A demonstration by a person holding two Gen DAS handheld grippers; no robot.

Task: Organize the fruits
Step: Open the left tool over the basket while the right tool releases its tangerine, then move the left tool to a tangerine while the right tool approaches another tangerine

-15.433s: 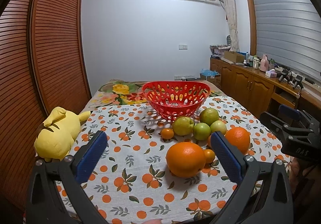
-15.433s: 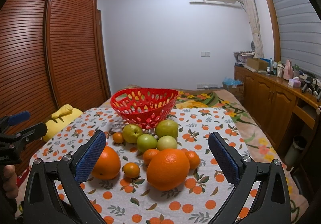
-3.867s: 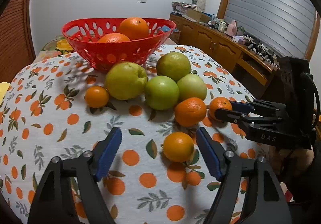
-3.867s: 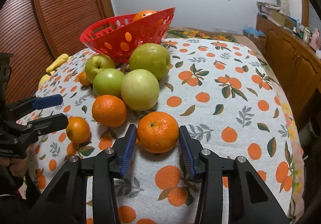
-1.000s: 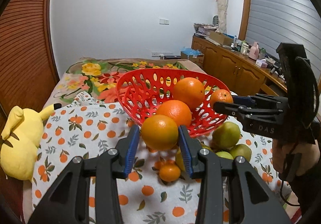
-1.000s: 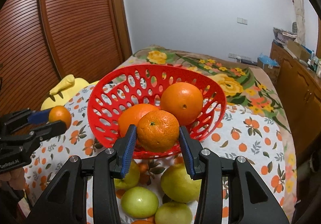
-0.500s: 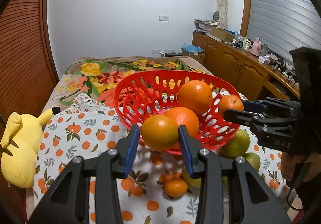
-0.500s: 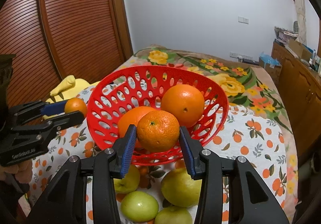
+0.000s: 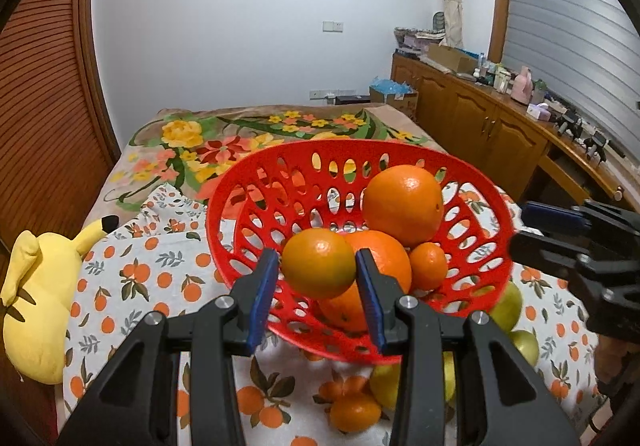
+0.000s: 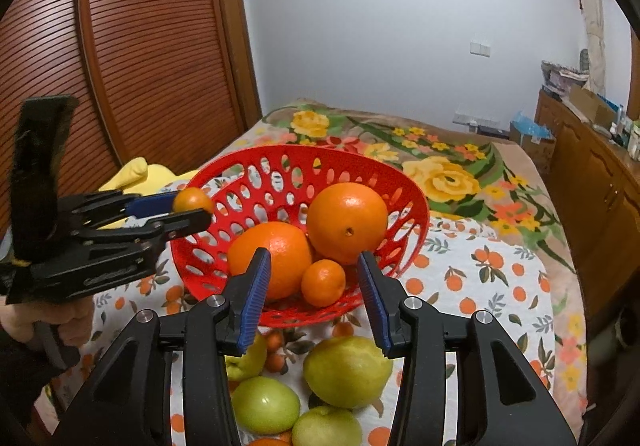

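A red perforated basket (image 9: 472, 182) (image 10: 404, 182) stands on the table with two big oranges (image 10: 347, 222) (image 10: 276, 254) and a small tangerine (image 10: 323, 283) (image 9: 428, 266) in it. My left gripper (image 9: 316, 282) is shut on a small orange (image 9: 319, 263) and holds it over the basket's near rim; it also shows in the right wrist view (image 10: 192, 210). My right gripper (image 10: 312, 290) is open and empty above the basket's front edge, with the tangerine lying in the basket between its fingers; it shows at the right in the left wrist view (image 9: 536, 230).
Several green apples and pears (image 10: 347, 372) (image 10: 266, 404) and a small tangerine (image 9: 354, 412) lie on the orange-print tablecloth (image 9: 132, 286) in front of the basket. A yellow plush toy (image 9: 38, 286) lies at the left. A wooden cabinet (image 9: 500, 134) runs along the right wall.
My right gripper has opened and dropped its tangerine into the basket. My left gripper has moved forward with its orange over the basket's rim.
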